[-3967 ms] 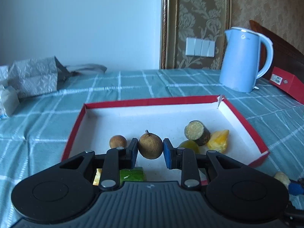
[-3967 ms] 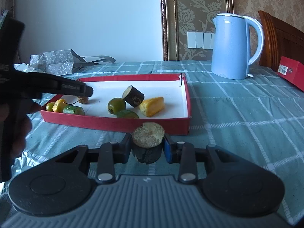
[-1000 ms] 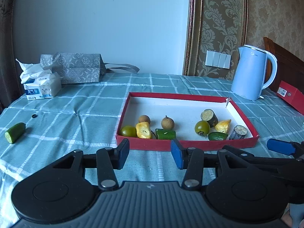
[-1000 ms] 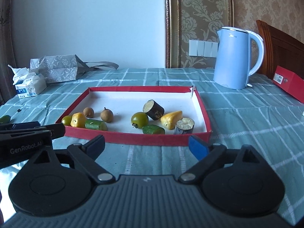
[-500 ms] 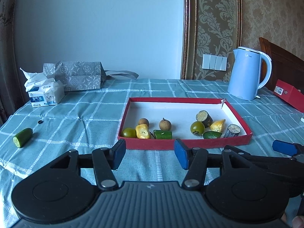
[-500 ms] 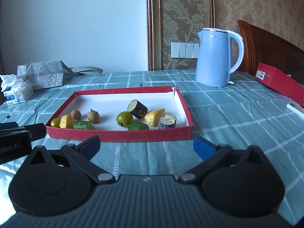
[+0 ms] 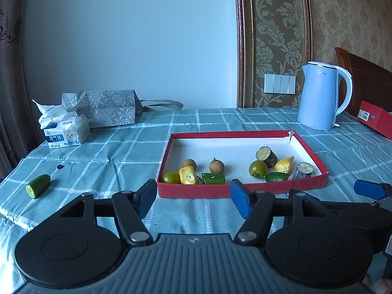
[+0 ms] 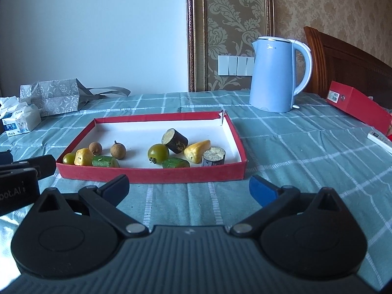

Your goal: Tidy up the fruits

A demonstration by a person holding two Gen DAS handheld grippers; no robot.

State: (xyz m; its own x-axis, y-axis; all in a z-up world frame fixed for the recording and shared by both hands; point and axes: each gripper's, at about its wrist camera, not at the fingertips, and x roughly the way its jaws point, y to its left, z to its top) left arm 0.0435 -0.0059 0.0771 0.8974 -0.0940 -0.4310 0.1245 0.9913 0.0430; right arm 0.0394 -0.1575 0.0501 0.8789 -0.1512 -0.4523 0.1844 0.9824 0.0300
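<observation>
On the checked worktop (image 7: 122, 147), a cut cucumber piece (image 7: 38, 185) lies far left, well apart from the red tray (image 7: 220, 191) holding the other fruit. To fetch it cleanly, the left hand-held gripper (image 7: 193, 196), empty with jaws opening, should straddle its short width. Both tilt gently downward before the tray; the right hand-held gripper (image 8: 188, 187) gapes wide, empty.

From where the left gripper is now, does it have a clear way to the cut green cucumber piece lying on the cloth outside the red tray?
Probably yes. The cut green cucumber piece lies alone on bare checked tablecloth, left of the left gripper, whose empty jaws are opening. Nothing stands between them; the red tray is off to the other side.
</observation>
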